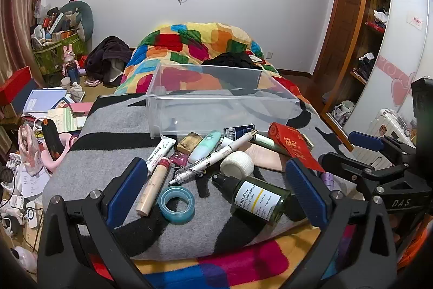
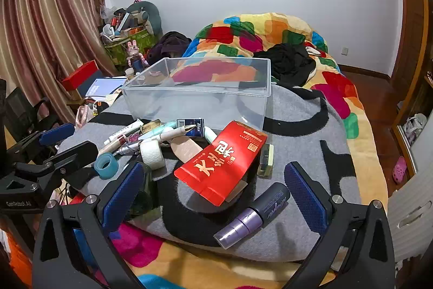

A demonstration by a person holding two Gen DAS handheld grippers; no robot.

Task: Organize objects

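Grippers: your left gripper (image 1: pixel 216 188) and right gripper (image 2: pixel 213 191) both gape, holding nothing.
Risk: green bottle (image 1: pixel 257 198), nearest you from the clear bin (image 1: pixel 216 96), could roll off the grey blanket (image 1: pixel 113 132) if nudged.

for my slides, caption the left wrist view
Open left tool over a green pump bottle and tape roll, empty clear bin beyond.

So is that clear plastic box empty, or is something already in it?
Empty. Through the clear box only the blanket shows; the small items all lie outside, in front.
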